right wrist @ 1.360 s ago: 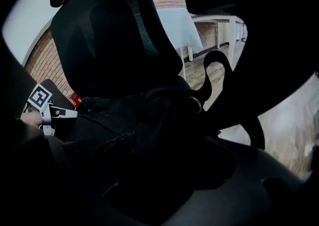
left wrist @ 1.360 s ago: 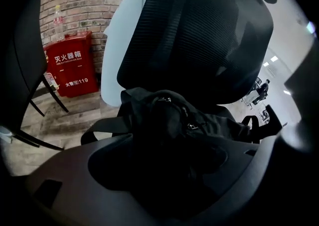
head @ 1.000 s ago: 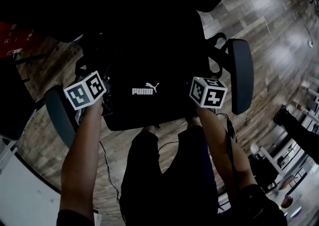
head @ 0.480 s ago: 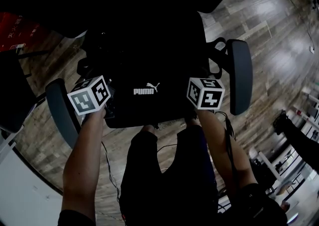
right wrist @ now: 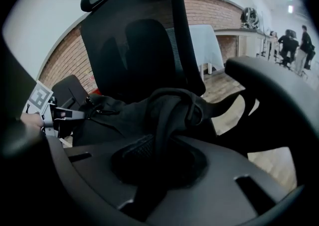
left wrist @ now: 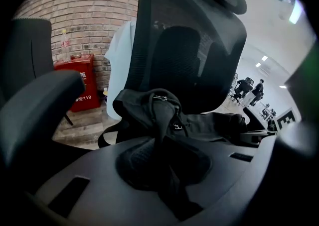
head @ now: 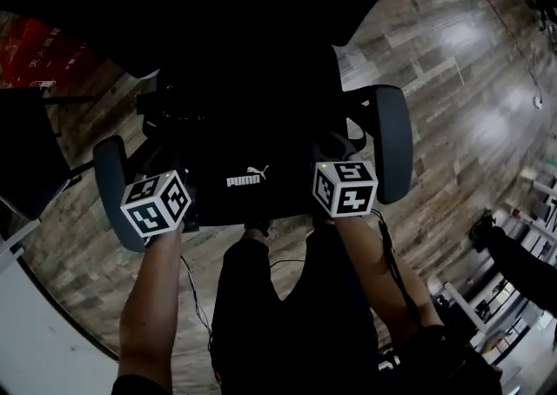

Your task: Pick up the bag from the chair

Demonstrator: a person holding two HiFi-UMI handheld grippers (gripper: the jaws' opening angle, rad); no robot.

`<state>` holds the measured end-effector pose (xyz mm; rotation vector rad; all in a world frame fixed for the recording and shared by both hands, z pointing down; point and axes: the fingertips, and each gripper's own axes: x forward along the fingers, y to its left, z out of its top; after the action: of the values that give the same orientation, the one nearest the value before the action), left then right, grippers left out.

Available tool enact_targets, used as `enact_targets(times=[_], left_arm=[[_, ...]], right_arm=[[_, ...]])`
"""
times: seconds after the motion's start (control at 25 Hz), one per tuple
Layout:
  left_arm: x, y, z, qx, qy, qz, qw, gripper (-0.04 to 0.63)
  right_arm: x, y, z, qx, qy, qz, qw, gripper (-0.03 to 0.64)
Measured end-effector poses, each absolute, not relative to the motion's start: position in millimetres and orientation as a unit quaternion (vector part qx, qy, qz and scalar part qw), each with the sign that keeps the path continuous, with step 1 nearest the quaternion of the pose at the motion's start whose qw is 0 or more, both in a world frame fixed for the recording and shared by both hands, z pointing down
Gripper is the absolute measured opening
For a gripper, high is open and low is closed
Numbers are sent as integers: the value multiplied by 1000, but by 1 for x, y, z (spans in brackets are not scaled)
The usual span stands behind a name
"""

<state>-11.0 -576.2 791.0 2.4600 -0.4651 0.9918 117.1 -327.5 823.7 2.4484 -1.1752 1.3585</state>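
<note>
A black bag (head: 252, 158) with a white Puma logo lies on the seat of a black office chair (head: 390, 143). My left gripper (head: 171, 207) is at the bag's near left corner. My right gripper (head: 334, 195) is at its near right corner. In the left gripper view, a fold of the bag (left wrist: 164, 115) with a zipper pull runs down into the left gripper (left wrist: 162, 170), which is shut on it. A black strap of the bag (right wrist: 172, 105) likewise drops between the jaws of the right gripper (right wrist: 154, 163), which is shut on it.
The chair's armrests (head: 111, 186) flank the bag and its tall mesh backrest (left wrist: 194, 46) stands behind. A red cabinet (left wrist: 79, 90) sits by the brick wall. Another dark chair (left wrist: 30, 41) is at the left. People stand far off (left wrist: 251, 88). A cable (head: 196, 297) lies on the wooden floor.
Both grippers have come back toward the person, and the bag's near edge has come with them. The whole view has also shifted a little.
</note>
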Motion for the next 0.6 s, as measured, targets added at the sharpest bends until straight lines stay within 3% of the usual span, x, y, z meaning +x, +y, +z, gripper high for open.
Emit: enact_targets(times=[0.6], left_arm=[[-35, -565, 654, 919, -199, 273, 206, 48]], right_arm=[[115, -329, 692, 815, -435, 380, 51, 58]])
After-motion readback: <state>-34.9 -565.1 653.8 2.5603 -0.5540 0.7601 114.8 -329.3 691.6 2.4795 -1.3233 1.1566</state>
